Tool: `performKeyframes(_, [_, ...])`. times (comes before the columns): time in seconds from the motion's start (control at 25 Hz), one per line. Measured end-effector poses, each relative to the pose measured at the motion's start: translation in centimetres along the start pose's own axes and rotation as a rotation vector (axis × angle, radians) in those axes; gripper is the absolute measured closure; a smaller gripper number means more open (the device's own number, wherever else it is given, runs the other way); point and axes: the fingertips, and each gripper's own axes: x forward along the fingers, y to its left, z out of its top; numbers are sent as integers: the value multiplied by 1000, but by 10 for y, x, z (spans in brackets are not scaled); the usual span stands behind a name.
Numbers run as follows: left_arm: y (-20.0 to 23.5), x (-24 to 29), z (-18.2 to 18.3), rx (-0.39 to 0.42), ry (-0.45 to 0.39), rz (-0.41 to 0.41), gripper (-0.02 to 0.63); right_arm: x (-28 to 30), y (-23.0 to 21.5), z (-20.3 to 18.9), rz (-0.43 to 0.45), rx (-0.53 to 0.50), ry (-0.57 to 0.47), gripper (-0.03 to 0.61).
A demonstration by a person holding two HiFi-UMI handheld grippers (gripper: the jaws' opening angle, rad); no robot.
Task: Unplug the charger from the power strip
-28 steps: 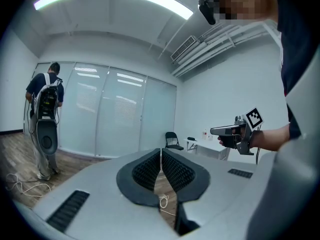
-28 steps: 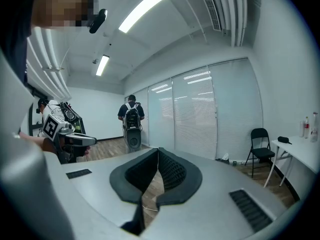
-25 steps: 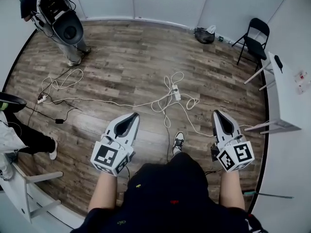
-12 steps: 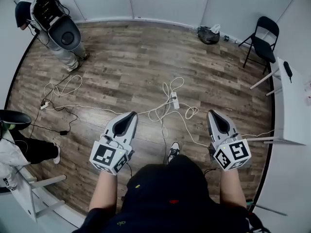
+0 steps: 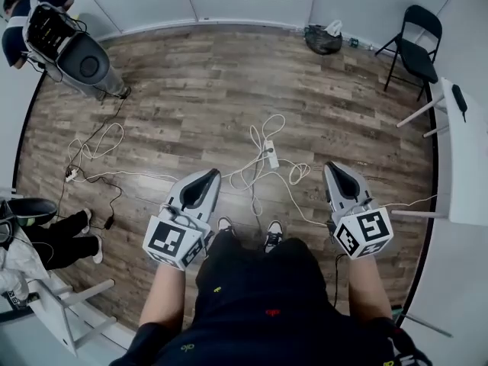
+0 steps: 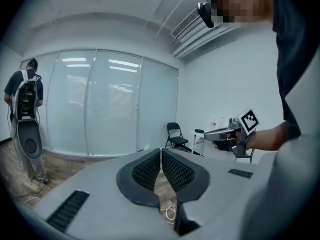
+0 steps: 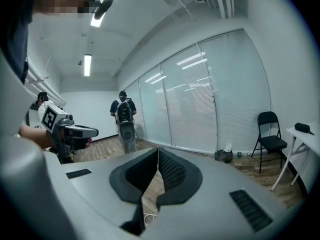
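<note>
Lying on the wood-plank floor [image 5: 191,75], ahead of the wearer's shoes [image 5: 272,235]: one white power strip [image 5: 271,153], set among loose loops of white cable [image 5: 255,175]. It sits beyond the tips of both claws and between their lines, touching neither. A small dark mark shows on its face; whether that is the charger is too small to tell.

- Left claw [image 5: 203,183]: held out level-ish over the floor, jaws pressed together at the tips, nothing between them. Marker cube at its rear.
- Right claw [image 5: 340,178]: same posture on the other side, jaws together, nothing between them.
- Cable run [image 5: 114,175]: white lead trailing left across the floor to a further coil [image 5: 95,139].
- Small black adapter [image 5: 109,222] on a dark lead, near the left edge.
- Bench [image 5: 461,166]: white, at the right edge, a dark object [image 5: 458,96] lying on top.
- Folding chair [image 5: 418,36]: black, far right corner.
- Dark bag [image 5: 323,40] with something white on it, against the far wall.
- Person with backpack rig [image 5: 65,44], standing, far left corner.
- Second person's legs [image 5: 53,235], left edge.
</note>
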Motion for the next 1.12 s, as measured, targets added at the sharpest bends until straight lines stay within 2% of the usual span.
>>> performKeyframes(0.2, [23,39,4,23,10,-101,583,19,-12,-7,-78,30,21,557])
performKeyframes(0.4, [71,69,-1,42,35,-209,583,62,-2,-7,-176,42,39,556])
performKeyframes(0.56, [114,89,-11,66,41,-297,583,104,4,-22,-240,36,79,555])
performKeyframes(0.68, [136,112,-29,49,65,-335,584,128,-5,-45,-276,50,95,555])
performKeyframes(0.8, [149,143,-68,28,83,-335,584,151,-22,-86,-271,71,134,555])
performKeyframes(0.88, [150,170,-106,24,98,-323,584,167,-40,-125,-258,78,161,555])
performKeyframes(1.12, [140,250,-262,24,181,-323,589,225,-94,-280,-230,89,247,555])
